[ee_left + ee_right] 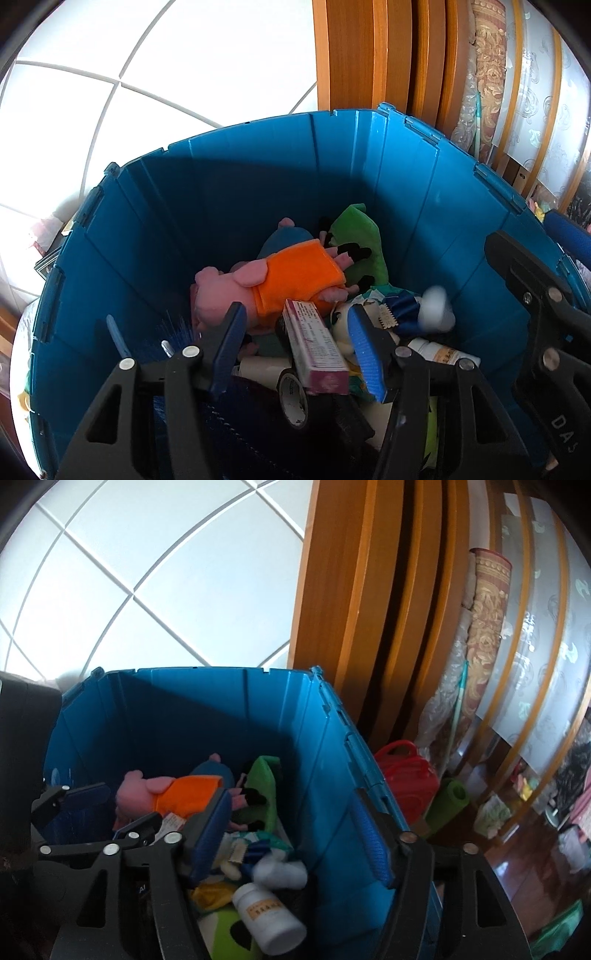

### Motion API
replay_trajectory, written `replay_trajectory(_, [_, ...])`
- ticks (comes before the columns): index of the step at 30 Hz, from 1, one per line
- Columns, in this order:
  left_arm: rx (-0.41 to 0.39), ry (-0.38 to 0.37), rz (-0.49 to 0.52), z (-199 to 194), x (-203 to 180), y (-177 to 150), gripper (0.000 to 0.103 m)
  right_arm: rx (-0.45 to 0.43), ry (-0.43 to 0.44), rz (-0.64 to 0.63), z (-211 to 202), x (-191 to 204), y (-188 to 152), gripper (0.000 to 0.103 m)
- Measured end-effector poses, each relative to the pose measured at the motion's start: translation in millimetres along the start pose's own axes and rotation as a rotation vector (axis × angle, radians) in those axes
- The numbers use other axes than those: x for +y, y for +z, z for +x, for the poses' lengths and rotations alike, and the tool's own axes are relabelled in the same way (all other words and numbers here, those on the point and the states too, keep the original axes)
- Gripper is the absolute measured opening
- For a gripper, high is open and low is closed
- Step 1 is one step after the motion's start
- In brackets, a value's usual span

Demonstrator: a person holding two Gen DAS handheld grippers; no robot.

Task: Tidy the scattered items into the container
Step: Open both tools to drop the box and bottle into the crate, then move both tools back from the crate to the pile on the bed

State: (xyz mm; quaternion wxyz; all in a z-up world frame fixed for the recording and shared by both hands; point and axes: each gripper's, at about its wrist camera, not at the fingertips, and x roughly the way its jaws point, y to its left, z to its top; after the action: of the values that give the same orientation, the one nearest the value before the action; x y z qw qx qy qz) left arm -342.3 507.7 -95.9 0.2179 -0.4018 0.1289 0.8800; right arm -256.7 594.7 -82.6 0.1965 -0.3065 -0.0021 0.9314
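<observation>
Left gripper (299, 354) jaws apart, empty, over one pink box (314, 349); right gripper (291, 834) apart, empty. One blue bin (258, 184) mid-frame: two plush pigs, two white bottles (271, 917), one tape roll (293, 398).

My blue container (229, 206) holds a pink pig toy (236, 291) in an orange dress, a green plush (358, 236) with black patches, a white bottle (267, 917) with a tan label, and a magenta-and-white box (317, 347).

White tiled floor (155, 572) lay behind. Wooden door frame (332, 609) stood rt, w/ rolled rug (484, 627), red jug (410, 779) & green roll (447, 801) nearby.
</observation>
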Motion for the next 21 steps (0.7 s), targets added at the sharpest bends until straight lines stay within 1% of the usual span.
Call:
replay_trajectory(2, [0.001, -0.001, 0.000, 0, 0, 0, 0.056, -0.001, 0.001, 0.008, -1, -1, 0, 0.072])
replay_trajectory(5, [0.002, 0.000, -0.004, -1, 0, 0, 0.056, 0.001, 0.000, 0.019, -1, -3, 0, 0.080])
replay_trajectory(8, [0.007, -0.002, -0.016, -1, 2, 0, 0.056, 0.004, -0.001, 0.025, -1, -4, 0, 0.082])
replay_trajectory(11, [0.009, 0.003, -0.027, -2, 4, -1, 0.056, 0.015, 0.002, 0.037, -1, -6, 1, 0.087])
replay_trajectory(13, [0.009, 0.002, -0.039, -3, 6, -2, 0.056, 0.025, 0.009, 0.051, -1, -8, 1, 0.093])
replay_trajectory(14, [0.009, 0.002, -0.046, -4, 7, -2, 0.056, 0.028, 0.010, 0.057, -1, -9, 1, 0.102])
replay_trajectory(16, [0.006, 0.002, -0.065, -7, 10, -2, 0.057, 0.025, 0.011, 0.066, -2, -11, 2, 0.103])
replay_trajectory(17, [0.004, 0.000, -0.076, -8, 12, -2, 0.058, 0.021, 0.014, 0.069, -3, -11, 2, 0.103])
replay_trajectory(19, [0.001, 0.002, -0.106, -12, 17, -4, 0.072, 0.012, 0.020, 0.069, -6, -11, 2, 0.103])
replay_trajectory(21, [-0.006, 0.000, -0.138, -18, 24, -5, 0.073, 0.001, 0.033, 0.065, -9, -10, 3, 0.103])
